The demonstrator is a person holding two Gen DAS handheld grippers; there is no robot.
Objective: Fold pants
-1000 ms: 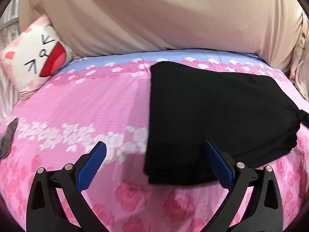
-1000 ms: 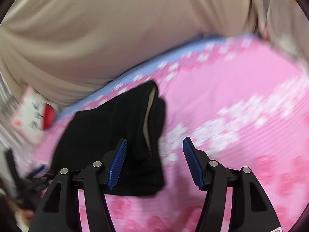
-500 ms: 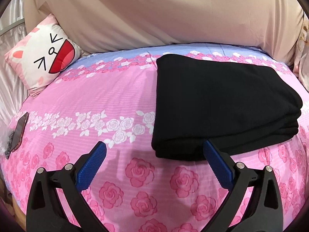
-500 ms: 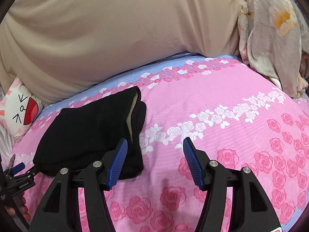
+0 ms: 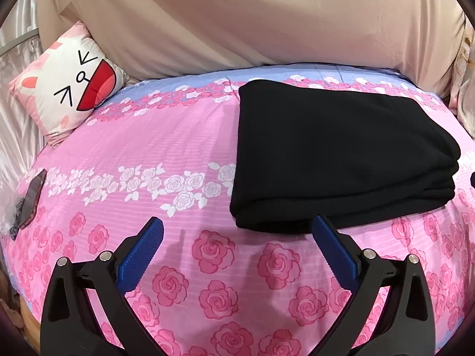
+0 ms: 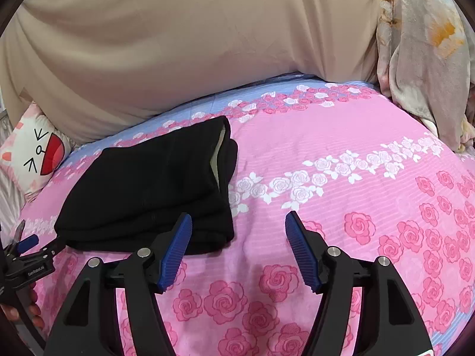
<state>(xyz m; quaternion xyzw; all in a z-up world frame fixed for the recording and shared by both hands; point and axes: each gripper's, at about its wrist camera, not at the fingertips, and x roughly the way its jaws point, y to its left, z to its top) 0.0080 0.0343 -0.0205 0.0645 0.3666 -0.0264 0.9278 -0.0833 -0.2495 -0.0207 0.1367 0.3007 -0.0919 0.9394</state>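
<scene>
The black pants [image 5: 335, 154] lie folded into a thick rectangle on the pink rose bedsheet [image 5: 148, 148]. In the right wrist view the pants [image 6: 154, 190] lie left of centre, with a pale inner lining showing at their right edge. My left gripper [image 5: 237, 231] is open and empty, held above the sheet just in front of the pants' near edge. My right gripper [image 6: 239, 222] is open and empty, near the pants' front right corner, not touching them. The left gripper [image 6: 26, 246] also shows at the left edge of the right wrist view.
A cat-face cushion [image 5: 68, 83] leans at the back left. A beige cover [image 5: 252, 20] rises behind the bed. A floral blanket [image 6: 424, 50] hangs at the right. A dark phone [image 5: 31, 198] lies at the bed's left edge.
Both grippers have pulled back and up from the pants, which now lie flat and still. The right wrist view has steadied after a fast swing.
</scene>
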